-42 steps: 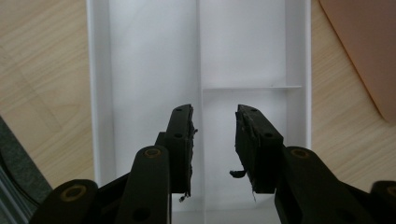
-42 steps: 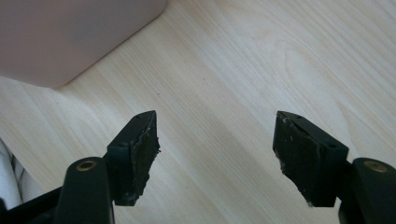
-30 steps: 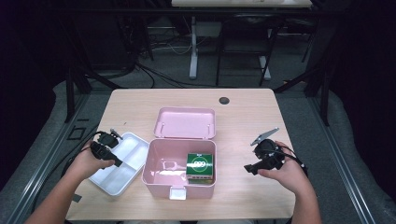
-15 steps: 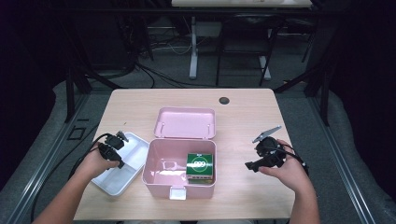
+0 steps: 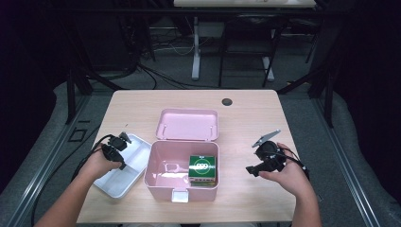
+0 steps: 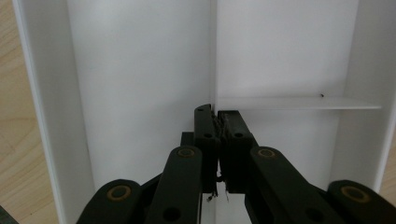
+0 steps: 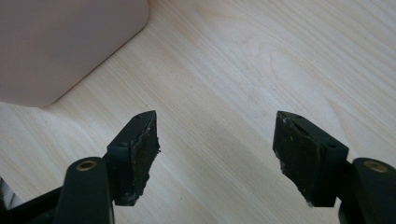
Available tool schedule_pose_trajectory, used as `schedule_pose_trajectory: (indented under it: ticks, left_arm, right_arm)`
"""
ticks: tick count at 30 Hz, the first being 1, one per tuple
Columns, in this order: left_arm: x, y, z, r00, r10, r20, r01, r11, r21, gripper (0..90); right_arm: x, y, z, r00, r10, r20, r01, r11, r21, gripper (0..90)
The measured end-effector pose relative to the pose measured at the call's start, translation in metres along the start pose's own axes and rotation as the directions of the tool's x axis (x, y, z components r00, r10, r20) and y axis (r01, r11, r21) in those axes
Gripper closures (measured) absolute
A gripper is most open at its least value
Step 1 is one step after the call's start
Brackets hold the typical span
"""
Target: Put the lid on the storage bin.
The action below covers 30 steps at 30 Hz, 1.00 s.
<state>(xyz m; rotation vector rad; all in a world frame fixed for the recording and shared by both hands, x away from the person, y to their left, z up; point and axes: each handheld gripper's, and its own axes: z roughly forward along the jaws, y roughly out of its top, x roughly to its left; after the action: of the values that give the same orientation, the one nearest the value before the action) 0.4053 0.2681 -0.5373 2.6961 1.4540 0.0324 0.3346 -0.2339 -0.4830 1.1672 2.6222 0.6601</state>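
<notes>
Fingers (image 6: 204, 126) of the left gripper (image 6: 217, 112) pressed together on the thin upright divider (image 6: 213, 56) of the white tray (image 6: 28, 93), having just been closing, with that wall caught between the pads. Probably chosen as the grip point because it stands proud of the tray floor and gives two flat faces to pinch, where the low outer rim would offer less. Seemingly a hold for lifting or steering the tray, judging by the open pink box (image 5: 182, 191) alongside.

Left gripper (image 5: 116, 147) just left of the pink box, over the tray's far half, hand behind it. White tray (image 5: 118, 182) flat on the table (image 5: 246, 118), touching or almost touching the box's left wall; cannot tell which. Long axis slanted: far end toward the box's rear left corner, near end angled away from the box toward the person. Pinched divider straight ahead of the jaws, with a cross wall branching to one side further on.

Right gripper (image 7: 217, 135) wide apart, nothing between the pads, hovering over bare wood right of the pink box (image 7: 70, 46), likely on standby. Also seen from above (image 5: 250, 169), well clear of the box.

Box lid (image 5: 189, 124) folded back behind the box; green carton (image 5: 203, 168) inside, at its right.
</notes>
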Motion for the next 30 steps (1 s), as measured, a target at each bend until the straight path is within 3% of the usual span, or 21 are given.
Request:
schedule_pose_trajectory:
  ticks: [20,26,30]
  left_arm:
    - [-0.001,0.005,0.003,1.0,0.0,0.006,0.0,0.9987,0.05,89.2]
    - [-0.001,0.007,-0.002,0.9994,-0.009,0.035,0.007,0.9992,0.04,89.3]
    - [-0.001,0.007,-0.009,0.9996,-0.006,0.028,0.005,0.9995,0.032,89.3]
  right_arm:
    - [-0.003,0.0,0.0,0.9999,0.013,0.006,-0.013,1.0,-0.026,30.7]
    - [-0.005,-0.002,-0.002,0.9997,0.023,0.009,-0.023,0.999,-0.026,30.6]
    - [-0.006,-0.002,-0.003,0.9997,0.022,0.013,-0.022,1.0,-0.021,30.6]
